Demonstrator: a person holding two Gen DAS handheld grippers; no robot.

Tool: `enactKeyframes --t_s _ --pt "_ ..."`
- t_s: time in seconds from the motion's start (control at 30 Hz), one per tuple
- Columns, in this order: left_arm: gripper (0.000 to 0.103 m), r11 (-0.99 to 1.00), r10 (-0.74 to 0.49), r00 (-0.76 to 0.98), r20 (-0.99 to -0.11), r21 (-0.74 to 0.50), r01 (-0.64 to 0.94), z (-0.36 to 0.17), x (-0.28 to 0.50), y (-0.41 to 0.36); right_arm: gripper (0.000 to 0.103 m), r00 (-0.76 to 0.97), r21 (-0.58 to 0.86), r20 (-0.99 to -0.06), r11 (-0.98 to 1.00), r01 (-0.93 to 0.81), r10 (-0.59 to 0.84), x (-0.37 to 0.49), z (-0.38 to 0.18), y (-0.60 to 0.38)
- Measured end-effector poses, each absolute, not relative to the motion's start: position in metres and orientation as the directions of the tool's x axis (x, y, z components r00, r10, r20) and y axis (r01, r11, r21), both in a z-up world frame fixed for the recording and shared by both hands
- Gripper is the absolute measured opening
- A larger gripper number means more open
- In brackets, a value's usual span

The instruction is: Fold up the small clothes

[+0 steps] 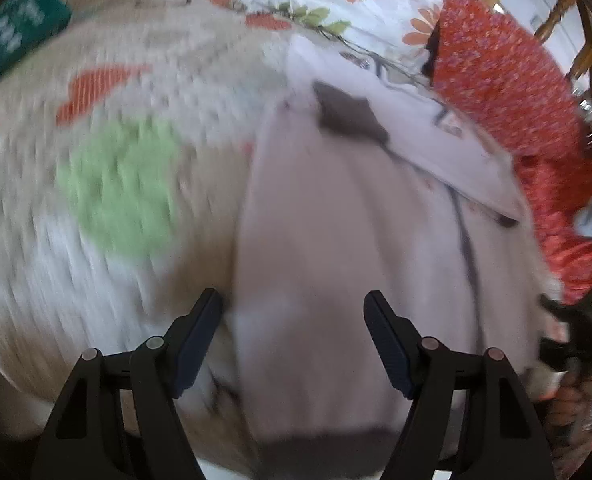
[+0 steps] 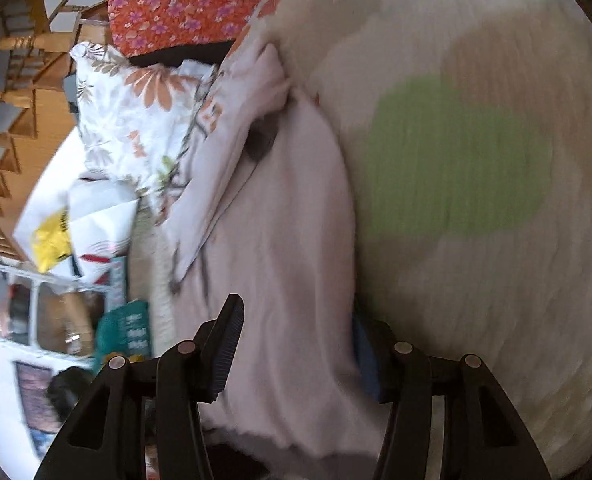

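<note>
A pale pink small garment (image 1: pixel 336 208) lies on a cream bedspread (image 1: pixel 116 184) that has a green patch and orange shapes. One flap is folded over at its far end beside a dark patch (image 1: pixel 348 116). My left gripper (image 1: pixel 292 312) hangs open over the garment's near left edge, one finger above the bedspread and the other above the cloth. In the right wrist view the same garment (image 2: pixel 280 216) runs between the fingers of my right gripper (image 2: pixel 296 328). Its jaws stand apart, and the cloth's edge drapes over the right finger. Both views are blurred.
A red floral cloth (image 1: pixel 504 80) and a white flowered pillow (image 2: pixel 136 120) lie beyond the garment. Wooden spindles (image 2: pixel 16 80) stand behind. A teal item (image 2: pixel 128 332) and white papers (image 2: pixel 88 220) sit off the bedspread's edge. The other gripper's black body (image 1: pixel 572 332) shows at the right edge.
</note>
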State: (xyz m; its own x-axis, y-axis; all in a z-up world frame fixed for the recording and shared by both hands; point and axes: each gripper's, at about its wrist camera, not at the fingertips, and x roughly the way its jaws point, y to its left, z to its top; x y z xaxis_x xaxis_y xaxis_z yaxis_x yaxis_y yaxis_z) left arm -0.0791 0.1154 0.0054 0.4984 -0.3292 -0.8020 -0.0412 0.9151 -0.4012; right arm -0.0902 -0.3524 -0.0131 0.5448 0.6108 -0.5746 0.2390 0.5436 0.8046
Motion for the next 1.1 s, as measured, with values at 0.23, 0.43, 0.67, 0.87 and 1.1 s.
enactKeyframes --t_s 0.23,0.43,0.67,0.87,1.1 --pt "0.072 0.833 -0.457 0.439 -0.773 -0.546 -0.093 -0.012 -0.118 0.116 0.058 0.512 0.81 -0.561 0.557 0.18 0.65 -0.122 -0.02 -0.322" --pt "0.057 0.885 -0.393 0.42 -0.818 -0.46 -0.069 -0.016 -0.134 0.094 0.058 0.515 0.812 -0.555 0.56 0.163 0.654 -0.149 -0.027 -0.316" --pt "0.01 0.886 -0.376 0.401 -0.835 -0.45 -0.108 -0.014 -0.138 0.099 0.031 0.516 0.763 -0.607 0.625 0.165 0.604 -0.168 -0.031 -0.307" --pt "0.01 0.883 -0.371 0.456 -0.809 -0.46 -0.097 0.018 -0.149 0.11 0.009 0.552 0.724 -0.623 0.676 0.139 0.554 -0.178 -0.015 -0.311" --pt "0.009 0.885 -0.375 0.491 -0.786 -0.461 -0.062 0.042 -0.207 0.118 0.008 0.534 0.759 -0.558 0.65 0.021 0.635 -0.228 0.023 -0.303"
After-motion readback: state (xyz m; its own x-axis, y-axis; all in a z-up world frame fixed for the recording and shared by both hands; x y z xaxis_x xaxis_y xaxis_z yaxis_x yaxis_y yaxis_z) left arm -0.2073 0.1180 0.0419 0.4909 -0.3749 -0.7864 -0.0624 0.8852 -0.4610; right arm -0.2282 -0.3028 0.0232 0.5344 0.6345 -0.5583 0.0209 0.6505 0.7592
